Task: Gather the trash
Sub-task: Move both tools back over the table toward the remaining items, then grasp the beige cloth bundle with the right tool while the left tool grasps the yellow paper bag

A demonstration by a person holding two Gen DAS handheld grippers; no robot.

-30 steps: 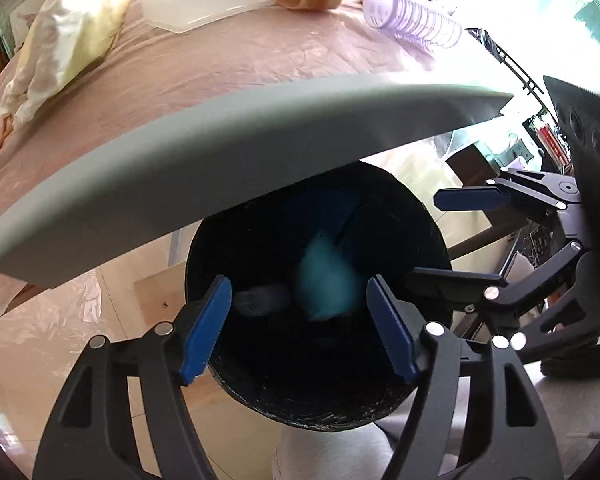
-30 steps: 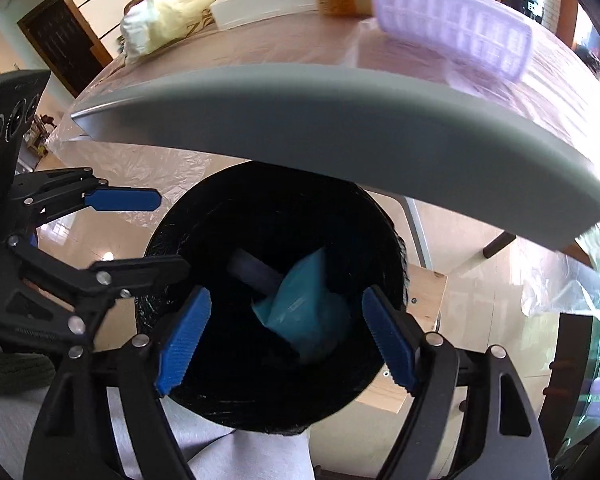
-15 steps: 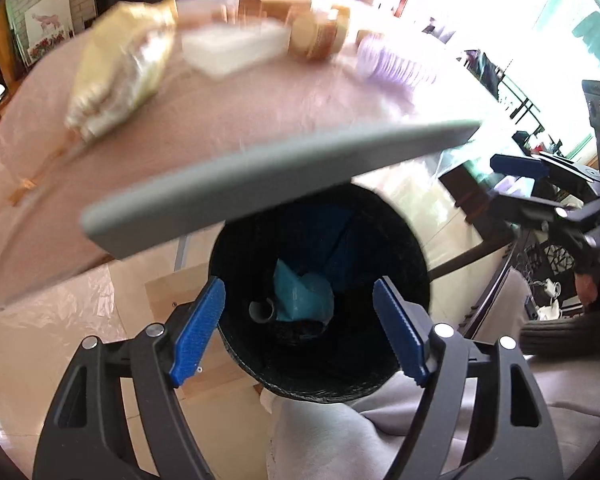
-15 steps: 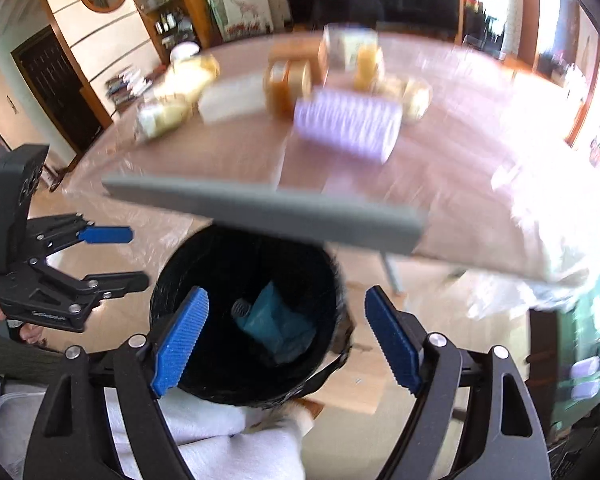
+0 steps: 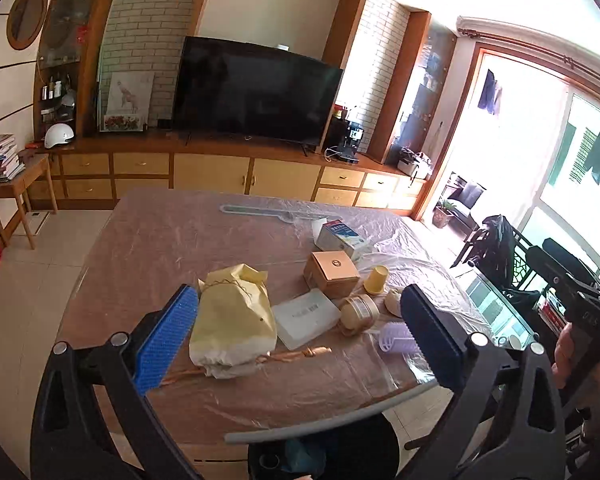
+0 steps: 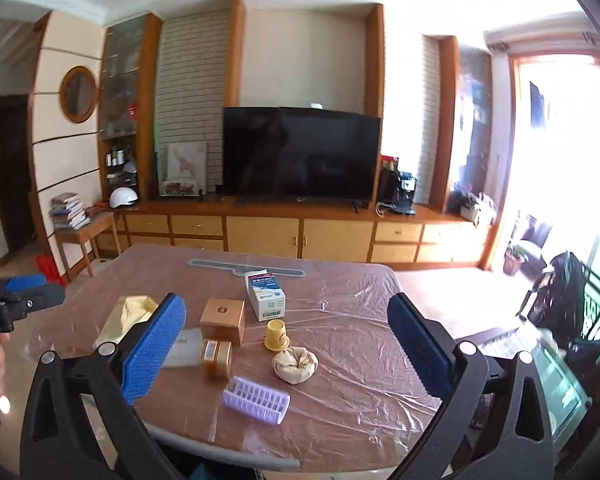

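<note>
Both pairs of tongs hang over the near edge of the tabletop, and we hold nothing in either: the left tongs and the right tongs have just been spreading and now stand wide apart, with only air between the blue pads.

We judge the collecting as barely begun. The black bin sits on the floor just under the near edge, and something teal shows inside it. The rest of the trash still lies on the plastic-covered tabletop: a crumpled yellow paper bag, a flat white packet, a small brown box, a gold-lidded jar on its side, a yellow paper cup, a knotted beige wad, a ribbed lilac tray nearest us, and a blue-and-white carton farther back.

As for writing, the carton carries a barcode and lines of print too small for us to read; the white packet has a faint printed line, also illegible. The brown box shows a round emblem, no legible name.
</note>
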